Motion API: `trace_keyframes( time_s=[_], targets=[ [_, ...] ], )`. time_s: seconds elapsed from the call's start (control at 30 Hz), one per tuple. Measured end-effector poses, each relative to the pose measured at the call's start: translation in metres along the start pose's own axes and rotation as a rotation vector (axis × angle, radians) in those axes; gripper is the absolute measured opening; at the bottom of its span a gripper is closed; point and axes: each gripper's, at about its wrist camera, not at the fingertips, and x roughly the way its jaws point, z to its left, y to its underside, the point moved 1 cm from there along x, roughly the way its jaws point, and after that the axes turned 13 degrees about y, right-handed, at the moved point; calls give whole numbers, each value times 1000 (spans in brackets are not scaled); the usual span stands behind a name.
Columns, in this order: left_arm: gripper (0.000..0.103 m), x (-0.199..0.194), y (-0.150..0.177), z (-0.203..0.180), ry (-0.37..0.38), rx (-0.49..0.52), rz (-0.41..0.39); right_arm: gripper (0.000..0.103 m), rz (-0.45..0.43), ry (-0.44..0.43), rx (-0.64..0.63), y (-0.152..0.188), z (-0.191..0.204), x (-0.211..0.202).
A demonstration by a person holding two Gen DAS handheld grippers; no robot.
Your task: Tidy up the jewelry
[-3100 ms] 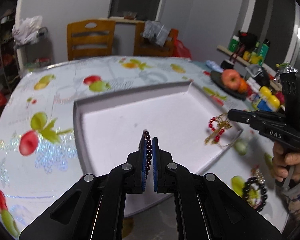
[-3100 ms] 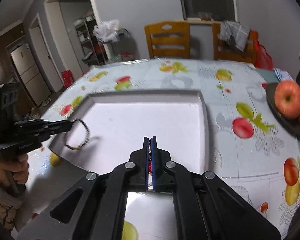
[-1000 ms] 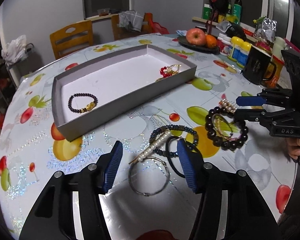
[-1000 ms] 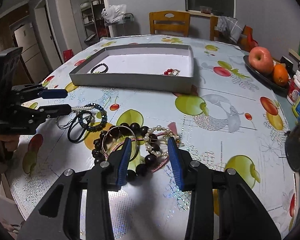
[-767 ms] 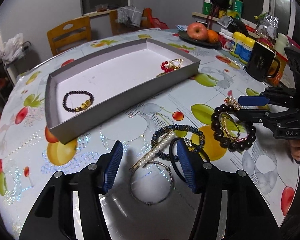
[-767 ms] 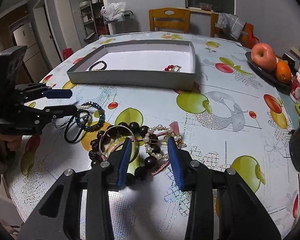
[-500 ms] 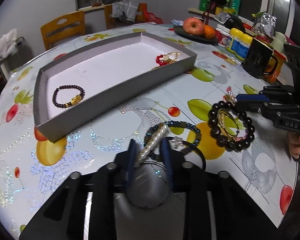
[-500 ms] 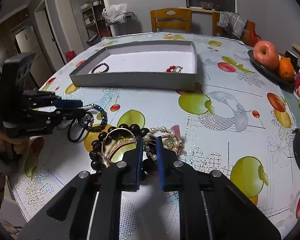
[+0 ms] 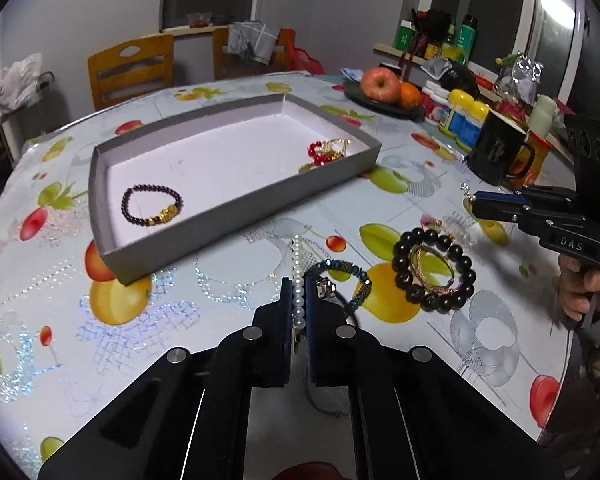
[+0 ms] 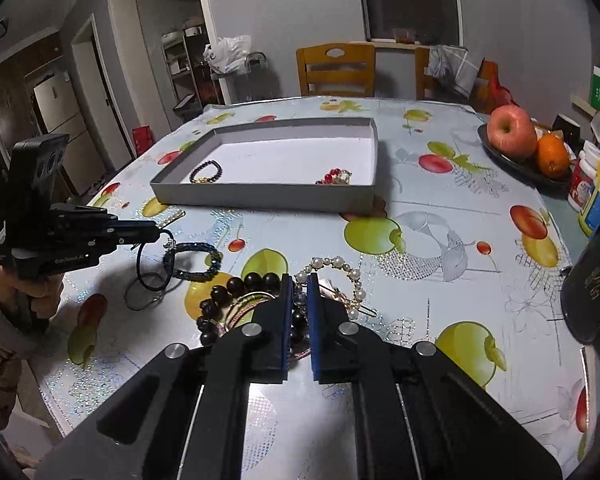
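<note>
A grey tray (image 9: 236, 204) (image 10: 260, 194) holds a dark bead bracelet (image 9: 152, 205) at its left and a red-and-gold piece (image 9: 326, 152) at its right. My left gripper (image 9: 299, 292) is shut on a white pearl strand (image 9: 297, 276), lifted off the table; it also shows in the right wrist view (image 10: 156, 234). My right gripper (image 10: 299, 292) is shut on a pearl bracelet (image 10: 336, 266), raised beside the large dark bead bracelet (image 9: 432, 270) (image 10: 228, 300). A blue bead bracelet (image 9: 342, 276) (image 10: 196, 260) and a black cord loop (image 10: 152, 264) lie between them.
A black mug (image 9: 496, 152), yellow-capped bottles (image 9: 466, 120) and a fruit plate with apple and orange (image 9: 384, 88) (image 10: 528, 140) stand at the table's right. Wooden chairs (image 10: 336, 68) stand behind the table. The table's near edge is close below both grippers.
Both grippers went from open to shut. The left one closed on the pearl strand and lifted it; the right one closed on the pearl bracelet in the pile and raised it.
</note>
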Motion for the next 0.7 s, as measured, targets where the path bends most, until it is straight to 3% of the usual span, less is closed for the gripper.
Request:
trace_keyframes(
  time_s=[0.7],
  targets=[
    [13,3,16,11,-17,-16,46,7,-6,-2,-14,-2,7,-3]
  ],
)
